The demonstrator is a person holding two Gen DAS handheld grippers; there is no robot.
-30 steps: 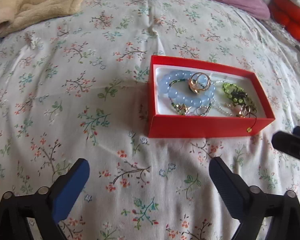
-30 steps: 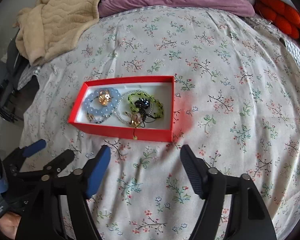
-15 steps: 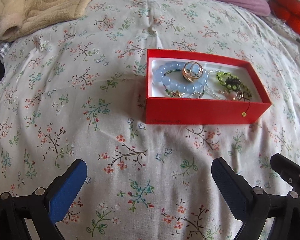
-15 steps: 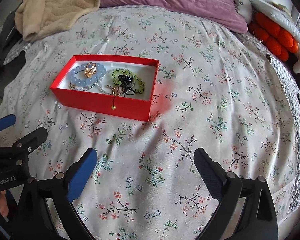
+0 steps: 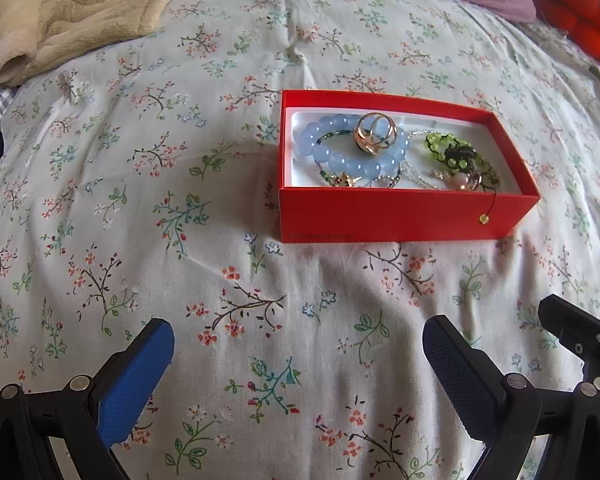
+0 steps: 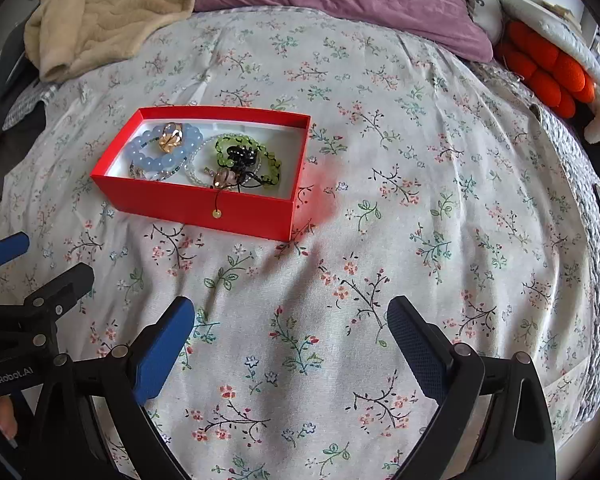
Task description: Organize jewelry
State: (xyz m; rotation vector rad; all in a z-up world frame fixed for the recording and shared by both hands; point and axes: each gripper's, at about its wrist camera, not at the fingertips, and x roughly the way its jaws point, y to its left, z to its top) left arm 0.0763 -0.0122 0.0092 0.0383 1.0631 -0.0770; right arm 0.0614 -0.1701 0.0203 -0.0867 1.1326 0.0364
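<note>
Jewelry sat heaped in the red box (image 5: 404, 216) while both tools, left (image 5: 298, 376) and right (image 6: 290, 346), had drawn back, spread and empty, suggesting sorting was finished.

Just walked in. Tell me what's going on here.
A person holds a two-finger tool in each hand over a floral bedspread. The left tool and right tool are both open and empty, short of the red box. In the box lie a blue bead bracelet, a gold ring and a green beaded piece. A small gold bead on a dark cord hangs over the front wall.
</note>
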